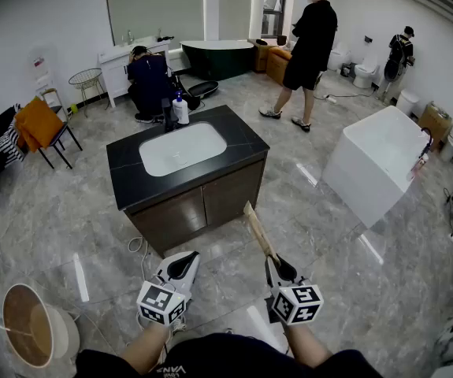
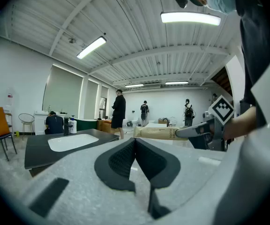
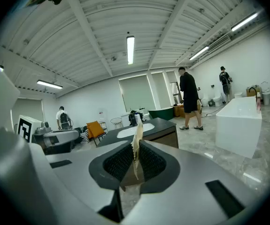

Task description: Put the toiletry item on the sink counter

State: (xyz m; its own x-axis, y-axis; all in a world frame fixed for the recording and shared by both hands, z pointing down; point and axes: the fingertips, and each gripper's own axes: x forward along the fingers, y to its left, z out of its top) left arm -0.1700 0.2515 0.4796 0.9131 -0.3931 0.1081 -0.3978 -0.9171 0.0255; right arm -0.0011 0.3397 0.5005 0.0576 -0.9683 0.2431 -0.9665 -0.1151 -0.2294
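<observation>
The toiletry item [image 1: 258,231] is a flat, long tan packet. My right gripper [image 1: 276,260] is shut on its lower end, so it sticks up and forward toward the sink counter [image 1: 242,144]. In the right gripper view the packet [image 3: 137,134] stands edge-on between the pads of the right gripper [image 3: 135,151]. My left gripper [image 1: 183,266] hangs beside it, shut with nothing in it [image 2: 135,144]. The counter has a black top and a white basin [image 1: 183,150]. It stands a step ahead of both grippers. The left gripper view shows the packet [image 2: 156,133] from the side.
A white pump bottle [image 1: 180,109] and a dark faucet stand at the counter's far edge. A white bathtub [image 1: 384,160] is to the right. A person [image 1: 309,50] stands beyond the counter and another crouches behind it. An orange chair [image 1: 41,124] and a round basket [image 1: 33,333] are on the left.
</observation>
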